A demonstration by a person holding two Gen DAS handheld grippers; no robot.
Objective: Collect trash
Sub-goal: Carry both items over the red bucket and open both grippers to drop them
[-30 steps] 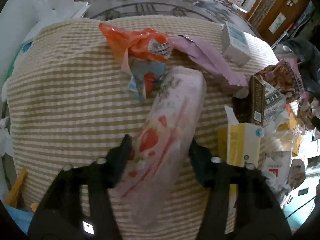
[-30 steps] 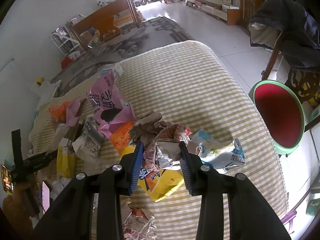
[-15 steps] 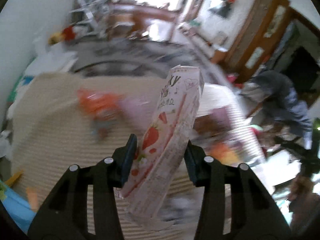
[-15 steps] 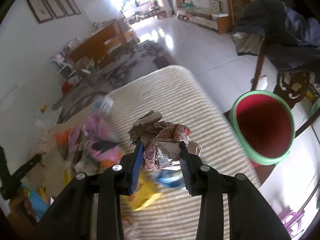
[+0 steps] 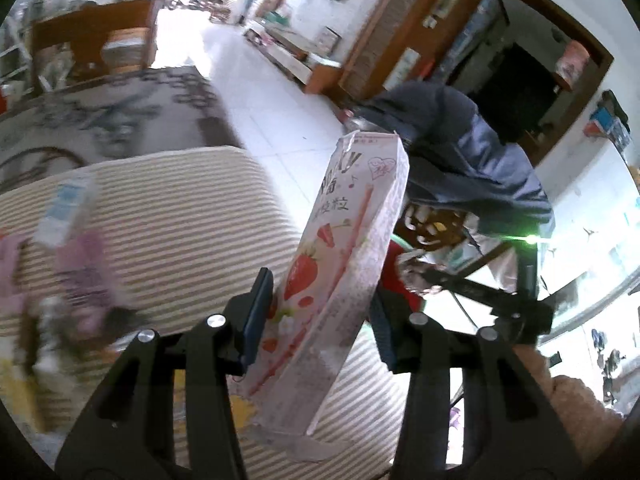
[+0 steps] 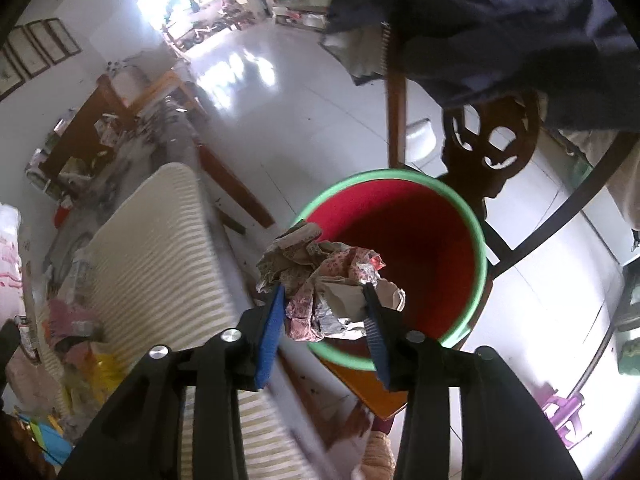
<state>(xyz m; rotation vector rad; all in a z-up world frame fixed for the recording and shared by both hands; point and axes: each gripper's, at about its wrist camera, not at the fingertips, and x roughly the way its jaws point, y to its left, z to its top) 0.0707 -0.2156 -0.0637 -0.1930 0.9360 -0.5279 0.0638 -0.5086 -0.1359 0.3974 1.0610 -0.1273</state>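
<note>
Both loads have been lifted off the striped counter (image 5: 168, 216). Strawberry snack box (image 5: 340, 264): clamped in left claw (image 5: 320, 320), long axis upright, top tilted right. Crumpled wrappers (image 6: 324, 280): pinched in right claw (image 6: 324, 320), held over red bin (image 6: 420, 240), green-rimmed, no contents visible.

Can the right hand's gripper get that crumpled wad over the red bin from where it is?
Probably yes: the right gripper holds the crumpled wrappers just at the red bin rim, with nothing between them.
</note>
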